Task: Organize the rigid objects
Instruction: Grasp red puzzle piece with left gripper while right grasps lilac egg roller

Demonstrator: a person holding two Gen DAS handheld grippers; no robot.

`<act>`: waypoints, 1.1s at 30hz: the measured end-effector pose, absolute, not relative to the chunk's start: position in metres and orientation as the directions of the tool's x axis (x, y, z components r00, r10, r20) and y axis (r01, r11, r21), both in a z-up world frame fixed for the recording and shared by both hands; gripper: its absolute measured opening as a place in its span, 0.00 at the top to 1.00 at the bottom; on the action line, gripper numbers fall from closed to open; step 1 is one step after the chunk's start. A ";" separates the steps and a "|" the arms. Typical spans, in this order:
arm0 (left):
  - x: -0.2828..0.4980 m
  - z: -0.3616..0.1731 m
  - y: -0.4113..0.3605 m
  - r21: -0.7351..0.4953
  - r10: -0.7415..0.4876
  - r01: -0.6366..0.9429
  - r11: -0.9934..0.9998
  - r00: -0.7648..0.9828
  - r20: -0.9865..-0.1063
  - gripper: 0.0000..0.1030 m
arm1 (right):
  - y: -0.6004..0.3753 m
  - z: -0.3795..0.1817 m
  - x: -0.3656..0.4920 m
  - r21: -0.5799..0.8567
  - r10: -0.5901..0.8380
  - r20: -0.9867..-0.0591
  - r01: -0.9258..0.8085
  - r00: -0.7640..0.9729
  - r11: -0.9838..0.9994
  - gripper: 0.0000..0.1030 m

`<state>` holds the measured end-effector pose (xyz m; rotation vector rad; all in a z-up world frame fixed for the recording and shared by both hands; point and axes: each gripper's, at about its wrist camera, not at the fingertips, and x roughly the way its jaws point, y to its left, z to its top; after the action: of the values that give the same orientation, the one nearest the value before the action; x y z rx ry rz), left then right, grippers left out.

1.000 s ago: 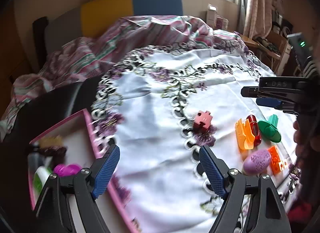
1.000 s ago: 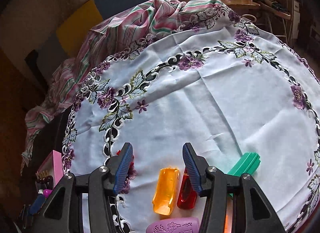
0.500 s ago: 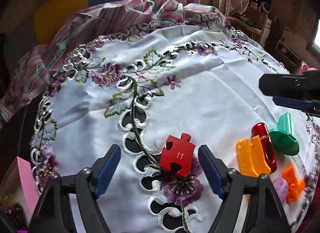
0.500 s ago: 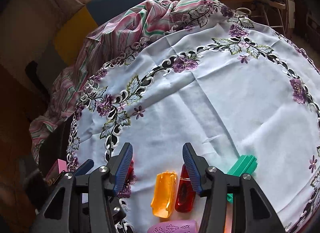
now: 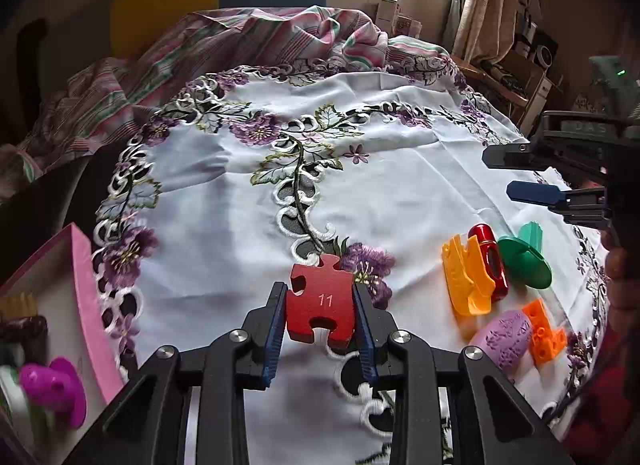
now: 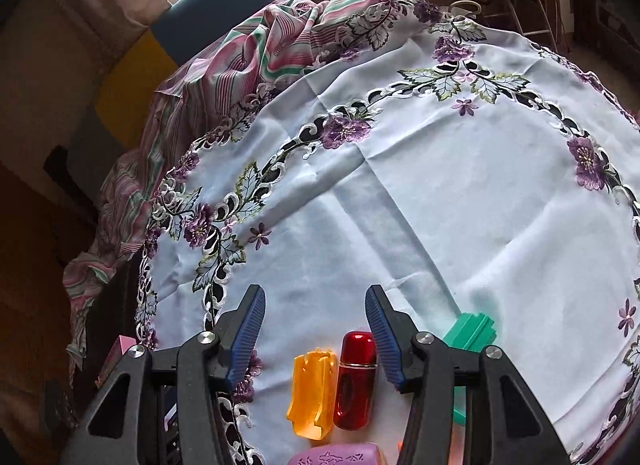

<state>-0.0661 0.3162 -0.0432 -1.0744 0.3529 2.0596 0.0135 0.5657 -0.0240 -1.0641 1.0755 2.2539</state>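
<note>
The left gripper (image 5: 321,311) has come down and its jaws are closing on the red puzzle piece (image 5: 321,301) (marked "11") on the tablecloth (image 5: 400,193). The right gripper (image 6: 316,317) hangs tilted down, jaws spread, holding nothing.

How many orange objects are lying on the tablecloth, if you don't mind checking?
2: an orange clip-like piece beside the red capsule, and a small orange block against the purple piece. Others may be hidden.

A red puzzle piece (image 5: 322,307) is showing a white "11". The tablecloth (image 5: 400,193) is displaying purple flowers on white; a striped pink-green cloth (image 5: 260,37) is lying behind, a pink-rimmed box (image 5: 86,277) beside.
</note>
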 end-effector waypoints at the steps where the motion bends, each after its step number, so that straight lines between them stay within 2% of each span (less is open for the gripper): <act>1: -0.062 -0.040 0.307 -0.105 0.511 -0.735 -0.670 -0.354 -0.783 0.69 | 0.567 -0.026 0.014 0.475 0.034 -0.787 -0.641 -0.616 -0.603 0.49; 6: -0.042 -0.027 0.265 -0.123 0.520 -0.707 -0.697 -0.380 -0.765 0.69 | 0.565 -0.036 0.011 0.470 -0.003 -0.810 -0.646 -0.587 -0.602 0.49; 10: -0.032 -0.018 0.236 -0.111 0.519 -0.696 -0.710 -0.409 -0.751 0.69 | 0.545 -0.036 0.003 0.424 -0.031 -0.832 -0.599 -0.553 -0.679 0.48; 11: -0.031 -0.016 0.229 -0.120 0.524 -0.694 -0.710 -0.408 -0.747 0.69 | 0.538 -0.034 0.003 0.415 -0.042 -0.837 -0.583 -0.545 -0.699 0.46; 14: -0.027 -0.013 0.213 -0.120 0.522 -0.678 -0.725 -0.427 -0.738 0.69 | 0.519 -0.029 0.008 0.368 -0.050 -0.857 -0.542 -0.512 -0.756 0.26; 17: -0.029 -0.012 0.199 -0.163 0.534 -0.658 -0.736 -0.415 -0.736 0.69 | 0.505 -0.030 0.014 0.316 -0.070 -0.893 -0.509 -0.446 -0.801 0.25; 20: -0.027 -0.010 0.190 -0.181 0.540 -0.644 -0.743 -0.417 -0.731 0.69 | 0.495 -0.036 0.021 0.233 -0.041 -0.930 -0.501 -0.364 -0.833 0.19; 27: -0.021 -0.011 0.173 -0.201 0.541 -0.625 -0.754 -0.419 -0.729 0.69 | 0.474 -0.050 0.025 0.203 -0.063 -0.949 -0.443 -0.310 -0.873 0.19; 33: -0.020 -0.010 0.158 -0.208 0.533 -0.603 -0.770 -0.431 -0.728 0.69 | 0.447 -0.059 0.012 0.089 -0.006 -0.971 -0.335 -0.241 -0.938 0.20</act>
<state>-0.0203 0.1576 -0.0103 -1.0801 0.1092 2.2026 0.0125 0.4474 -0.0590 -1.7880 0.4137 2.2832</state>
